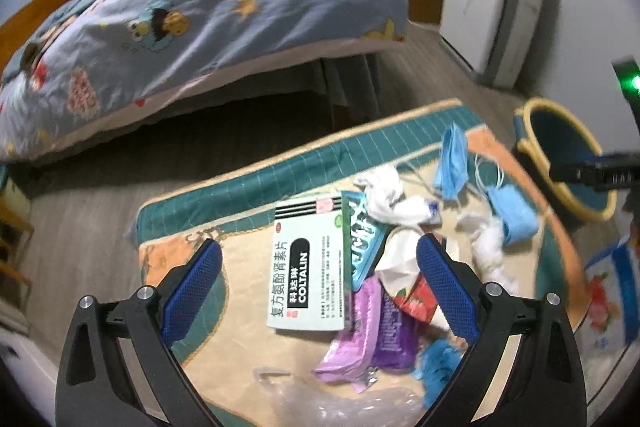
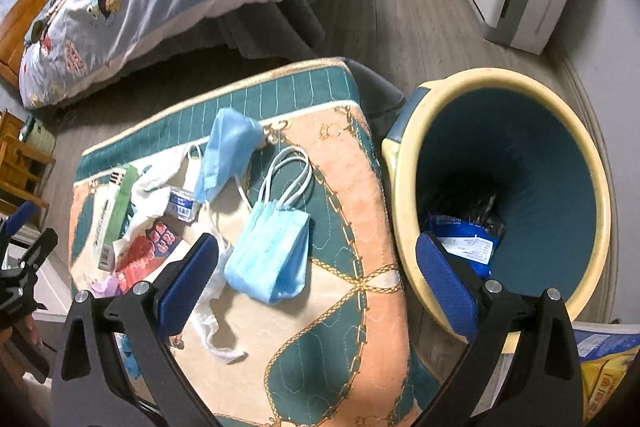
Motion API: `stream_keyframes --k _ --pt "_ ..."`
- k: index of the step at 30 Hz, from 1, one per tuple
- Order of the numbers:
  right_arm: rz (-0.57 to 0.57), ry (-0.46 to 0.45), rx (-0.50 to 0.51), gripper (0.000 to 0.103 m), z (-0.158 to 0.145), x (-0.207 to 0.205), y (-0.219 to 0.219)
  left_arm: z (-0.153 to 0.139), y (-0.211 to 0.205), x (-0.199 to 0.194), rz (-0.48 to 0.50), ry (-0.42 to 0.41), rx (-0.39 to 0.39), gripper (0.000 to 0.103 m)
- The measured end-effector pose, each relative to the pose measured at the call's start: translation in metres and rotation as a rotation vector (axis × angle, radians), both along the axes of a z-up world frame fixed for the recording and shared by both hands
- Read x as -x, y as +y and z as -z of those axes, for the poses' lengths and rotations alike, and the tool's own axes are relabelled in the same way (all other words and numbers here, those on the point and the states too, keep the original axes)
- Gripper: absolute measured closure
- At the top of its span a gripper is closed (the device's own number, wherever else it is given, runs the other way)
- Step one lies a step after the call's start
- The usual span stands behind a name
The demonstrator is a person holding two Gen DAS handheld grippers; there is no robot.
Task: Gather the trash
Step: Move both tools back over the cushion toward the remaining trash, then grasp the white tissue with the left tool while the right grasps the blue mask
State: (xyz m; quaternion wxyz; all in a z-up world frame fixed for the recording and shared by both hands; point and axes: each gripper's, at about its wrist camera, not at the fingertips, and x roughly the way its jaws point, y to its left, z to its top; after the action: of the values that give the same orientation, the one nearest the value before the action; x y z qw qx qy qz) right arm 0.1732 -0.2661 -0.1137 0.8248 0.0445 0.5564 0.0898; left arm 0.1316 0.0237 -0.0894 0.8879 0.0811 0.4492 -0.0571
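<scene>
Little of the collecting looks done: the bin (image 2: 504, 187) beside the cushion's right edge holds only a blue-and-white packet (image 2: 464, 247) and something dark behind it near the bottom, though the shadow down there makes it hard to say whether more lies under them. Nearly all the trash is still spread on the patterned cushion (image 2: 352, 163). A folded blue mask (image 2: 268, 259) with its white ear loops lies near the middle of the cushion, and a second blue mask (image 2: 228, 151) sits closer to the far edge. Toward the cushion's left side is a heap: a pale green medicine box (image 1: 308, 263), crumpled white tissue (image 1: 384, 195), a teal wrapper (image 1: 362, 243), a purple wrapper (image 1: 372, 331), a red-printed packet (image 1: 416, 301), and a clear plastic film (image 1: 332, 399) at the near edge. The left gripper (image 1: 320, 287) hangs over that heap with its jaws spread wide and nothing between them, straddling the box and wrappers. The right gripper (image 2: 316, 275) is likewise wide and empty, poised above the folded mask, with its right finger over the bin's near rim. I would judge the task to be in its early part, with both masks and the whole left-hand heap left to move into the bin.
</scene>
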Motion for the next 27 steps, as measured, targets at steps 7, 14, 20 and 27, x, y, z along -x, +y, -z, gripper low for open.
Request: stream_keyframes --k 7,14,20,27 --pt "-0.017 0.046 0.028 0.006 0.016 -0.003 0.007 0.025 -0.021 -0.004 0.073 0.076 0.011 0.006" --pt "-0.019 0.087 0.005 0.006 0.026 -0.006 0.009 0.038 -0.036 -0.009 0.123 0.106 0.025 0.006" --pt "-0.047 0.123 -0.038 0.009 0.028 -0.007 0.017 0.045 -0.042 -0.015 0.146 0.125 0.049 0.009" --pt "-0.090 0.187 -0.077 0.033 0.037 -0.006 0.029 0.059 -0.052 -0.020 0.178 0.182 0.035 0.040"
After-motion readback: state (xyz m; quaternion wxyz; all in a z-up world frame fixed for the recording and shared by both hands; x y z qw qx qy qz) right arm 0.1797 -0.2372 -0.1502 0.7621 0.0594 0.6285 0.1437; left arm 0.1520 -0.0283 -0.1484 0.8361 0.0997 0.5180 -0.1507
